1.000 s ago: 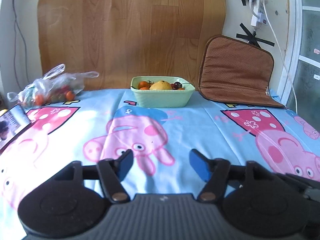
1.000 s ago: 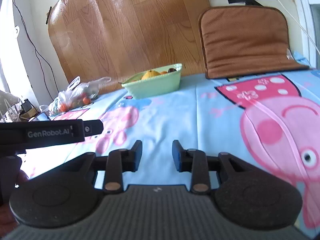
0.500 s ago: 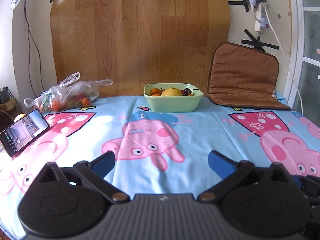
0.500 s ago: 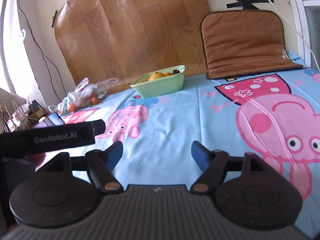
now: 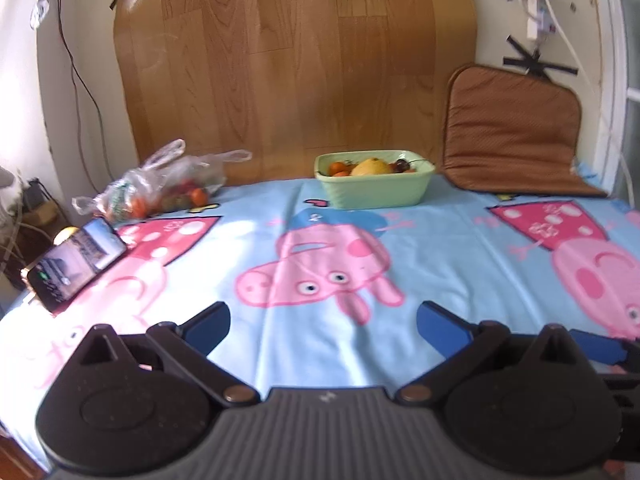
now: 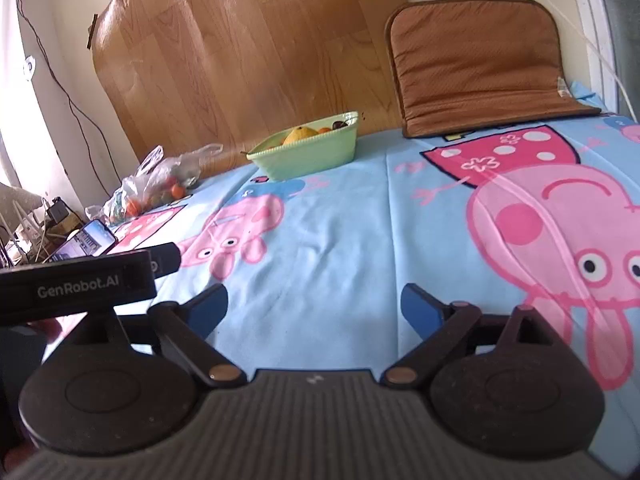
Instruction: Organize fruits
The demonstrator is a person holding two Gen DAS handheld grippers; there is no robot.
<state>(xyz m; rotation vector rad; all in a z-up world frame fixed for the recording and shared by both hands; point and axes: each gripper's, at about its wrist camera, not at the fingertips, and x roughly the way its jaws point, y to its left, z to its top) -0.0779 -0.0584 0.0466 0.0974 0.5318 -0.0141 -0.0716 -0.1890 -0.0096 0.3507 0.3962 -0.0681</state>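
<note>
Opened up on both sides since a second ago: left hand-held gripper [image 5: 323,322] gone from half-spread to fully spread, right hand-held gripper [image 6: 314,306] from near-closed and opening even now. Nothing between either pair of jaws; both released, poised low over the near edge of the table [image 5: 440,248]. Camera views lifted a little, more wall showing; phone [image 5: 76,262] now fully in the left view.

Fruit in two places. Green dish [image 5: 374,184] at 12 o'clock in the left view, far edge of the table, already loaded: a yellow fruit [image 5: 370,167], small orange ones, dark cherries. Clear plastic bag [image 5: 160,188] at 10 o'clock, holding small red, orange and green fruit, knotted handles flopped toward the dish. Both well away from the grippers.

Risks, as judged:
- Bag film slack and slippery; likely to snag on a finger, drag, and spill round fruit off the left edge.
- Small soft fruit; easily squeezed too hard or squirted out of wide jaws.
- Dish nearly full; more fruit could roll over the rim.
- Phone propped at 9 o'clock, close to the path toward the bag; a sweep could topple it.
- Loose cloth; could bunch and slide the dish.
- Grippers side by side; could collide on a shared reach.
</note>
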